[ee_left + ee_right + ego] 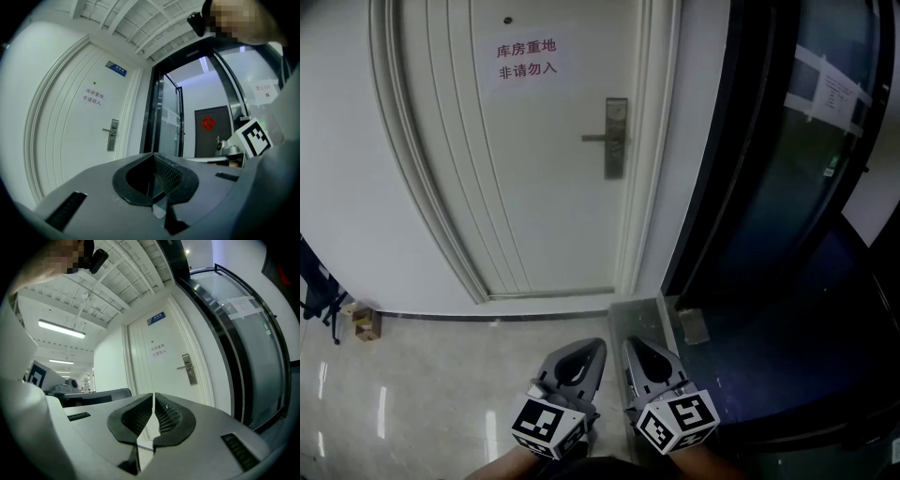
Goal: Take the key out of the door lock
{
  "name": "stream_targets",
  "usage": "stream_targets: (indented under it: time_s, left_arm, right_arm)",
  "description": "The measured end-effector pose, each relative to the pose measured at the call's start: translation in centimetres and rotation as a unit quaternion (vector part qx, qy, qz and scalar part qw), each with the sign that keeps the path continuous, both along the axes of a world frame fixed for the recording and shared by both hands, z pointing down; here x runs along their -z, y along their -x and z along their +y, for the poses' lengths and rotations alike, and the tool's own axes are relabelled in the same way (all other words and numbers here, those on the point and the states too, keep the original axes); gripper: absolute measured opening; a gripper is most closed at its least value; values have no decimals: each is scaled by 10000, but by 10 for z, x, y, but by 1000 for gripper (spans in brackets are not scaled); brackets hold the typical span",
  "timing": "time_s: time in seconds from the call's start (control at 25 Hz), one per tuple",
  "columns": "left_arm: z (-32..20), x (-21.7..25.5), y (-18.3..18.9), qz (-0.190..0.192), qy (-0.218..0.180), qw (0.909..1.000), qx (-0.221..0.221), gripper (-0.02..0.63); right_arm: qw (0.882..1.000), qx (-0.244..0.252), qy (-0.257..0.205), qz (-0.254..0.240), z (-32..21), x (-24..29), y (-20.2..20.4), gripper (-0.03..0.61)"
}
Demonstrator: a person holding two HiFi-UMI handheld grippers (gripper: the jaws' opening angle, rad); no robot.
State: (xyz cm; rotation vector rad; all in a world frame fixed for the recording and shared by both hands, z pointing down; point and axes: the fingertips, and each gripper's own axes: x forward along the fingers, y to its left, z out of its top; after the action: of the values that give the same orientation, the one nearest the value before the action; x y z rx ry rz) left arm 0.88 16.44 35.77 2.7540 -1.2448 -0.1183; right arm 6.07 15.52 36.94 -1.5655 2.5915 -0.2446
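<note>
Both pairs of jaws are pressed shut with nothing between them. My left gripper (599,345) and right gripper (629,343) sit side by side, well below the lock plate (616,138) and far short of it. The white door (534,187) fills most of my view. A dark glass partition (787,187) stands right of the lock plate, a paper notice (525,58) hangs up and left of it, and the lever handle (596,138) juts left from it.

The key should sit in that plate, probably under the lever, but it is too small for me to make out in any view. If I go in with closed jaws, I expect to knock the key or the lever. Guessing its position could mean pinching the wrong part.
</note>
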Motion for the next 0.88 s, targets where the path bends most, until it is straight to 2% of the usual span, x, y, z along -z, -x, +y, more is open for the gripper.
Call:
stream_targets:
  time_s: [0.4, 0.88]
  left_arm:
    - [-111, -5, 19, 116, -87, 9988, -467, 3]
    - [-202, -12, 43, 216, 108, 9984, -504, 3]
  right_arm:
    - [9987, -493, -23, 95, -113, 0, 16, 17]
    - [9973, -642, -90, 357, -223, 12, 26, 17]
